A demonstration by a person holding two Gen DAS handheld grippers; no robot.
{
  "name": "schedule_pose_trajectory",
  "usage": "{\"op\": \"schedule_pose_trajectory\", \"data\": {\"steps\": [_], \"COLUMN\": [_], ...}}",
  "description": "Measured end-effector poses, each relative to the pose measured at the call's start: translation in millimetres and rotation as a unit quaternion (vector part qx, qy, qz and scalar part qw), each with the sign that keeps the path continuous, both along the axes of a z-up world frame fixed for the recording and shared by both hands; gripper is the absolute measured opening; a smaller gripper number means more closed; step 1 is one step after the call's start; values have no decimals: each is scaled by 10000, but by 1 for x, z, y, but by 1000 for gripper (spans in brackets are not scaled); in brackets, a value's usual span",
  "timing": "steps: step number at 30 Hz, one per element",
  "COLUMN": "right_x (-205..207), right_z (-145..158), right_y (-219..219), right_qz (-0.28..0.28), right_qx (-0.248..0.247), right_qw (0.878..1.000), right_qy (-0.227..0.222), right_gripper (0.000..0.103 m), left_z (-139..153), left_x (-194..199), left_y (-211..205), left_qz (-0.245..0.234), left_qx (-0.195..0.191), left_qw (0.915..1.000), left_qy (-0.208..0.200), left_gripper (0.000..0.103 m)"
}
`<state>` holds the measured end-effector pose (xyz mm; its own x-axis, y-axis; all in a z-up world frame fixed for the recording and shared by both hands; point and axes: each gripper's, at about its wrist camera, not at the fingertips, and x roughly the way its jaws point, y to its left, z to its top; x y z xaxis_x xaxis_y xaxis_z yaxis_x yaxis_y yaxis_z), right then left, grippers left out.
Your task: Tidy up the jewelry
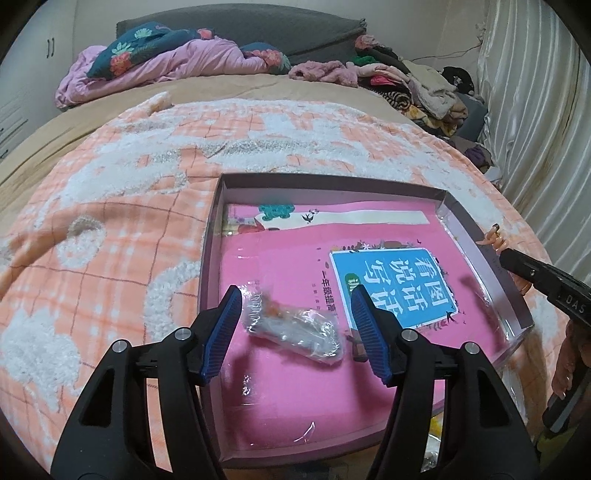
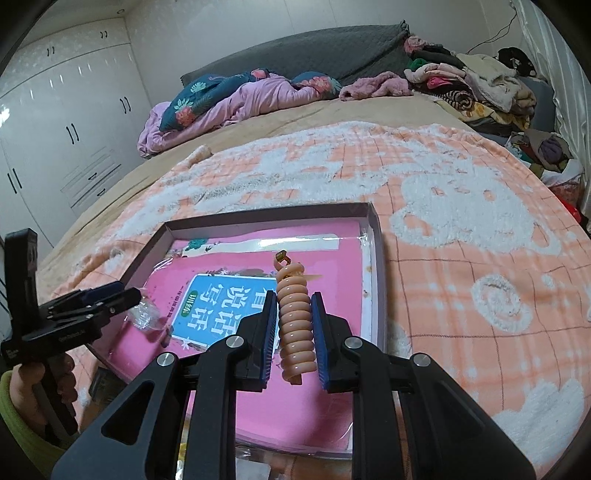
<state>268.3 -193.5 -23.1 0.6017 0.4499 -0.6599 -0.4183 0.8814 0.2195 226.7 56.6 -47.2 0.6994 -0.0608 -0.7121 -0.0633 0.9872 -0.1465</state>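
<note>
Nearest us in the right wrist view, our right gripper [image 2: 294, 328] is clamped on a peach coiled hair tie [image 2: 295, 332]; both blue pads [image 2: 269, 332] press its sides. The coil runs forward between the fingers, and a small brown clasp end [image 2: 281, 256] sticks out past the tips. It hangs over the pink book [image 2: 295, 398] inside the shallow box [image 2: 376, 236].

In the left wrist view, our left gripper [image 1: 295, 306] stands with its fingers wide apart, gripping nothing. A small clear plastic bag [image 1: 295, 332] with jewelry inside lies on the pink book [image 1: 288, 387], between the two blue pads [image 1: 221, 332] and slightly ahead of them; we cannot tell whether the left pad touches its corner. From the right wrist view the same bag [image 2: 146, 314] shows just beyond the left gripper's [image 2: 122, 295] tips.

Beyond, the box [image 1: 480, 243] sits on an orange-and-white checked blanket [image 1: 110, 221]. Farther off, a pink quilt [image 1: 166, 62] and a heap of clothes [image 1: 417, 85] lie near the grey headboard [image 1: 240, 22].
</note>
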Motion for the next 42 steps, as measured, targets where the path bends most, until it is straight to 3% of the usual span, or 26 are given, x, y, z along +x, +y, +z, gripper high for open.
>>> {"op": "schedule_pose_trajectory", "data": {"steps": [2, 9, 11, 15, 20, 25, 42], "right_x": [0, 0, -2, -5, -11, -19, -73], "right_z": [0, 2, 3, 6, 12, 21, 66], "right_y": [-1, -6, -7, -10, -14, -18, -25], "right_qz": [-23, -94, -102, -100, -202, -284, -139], "right_qx": [11, 110, 104, 203, 251, 217, 58], "right_qw": [10000, 9999, 9999, 9997, 9994, 9989, 9951], "right_qy": [-2, -11, -25, -26, -143, -305, -976], "right_gripper": [18, 22, 38, 46, 73, 89, 95], "left_z": [2, 10, 12, 16, 22, 28, 69], "left_x": [0, -4, -4, -6, -10, -19, -70], "left_y": [1, 4, 4, 6, 9, 11, 7], "left_qz": [27, 67, 86, 140, 214, 266, 242], "left_qx": [-15, -29, -29, -56, -29, -65, -54], "left_qw": [10000, 9999, 9998, 9997, 9994, 9992, 9970], "left_qy": [-28, -127, -156, -210, -269, -290, -736], "left_gripper": [63, 70, 74, 83, 93, 94, 94]}}
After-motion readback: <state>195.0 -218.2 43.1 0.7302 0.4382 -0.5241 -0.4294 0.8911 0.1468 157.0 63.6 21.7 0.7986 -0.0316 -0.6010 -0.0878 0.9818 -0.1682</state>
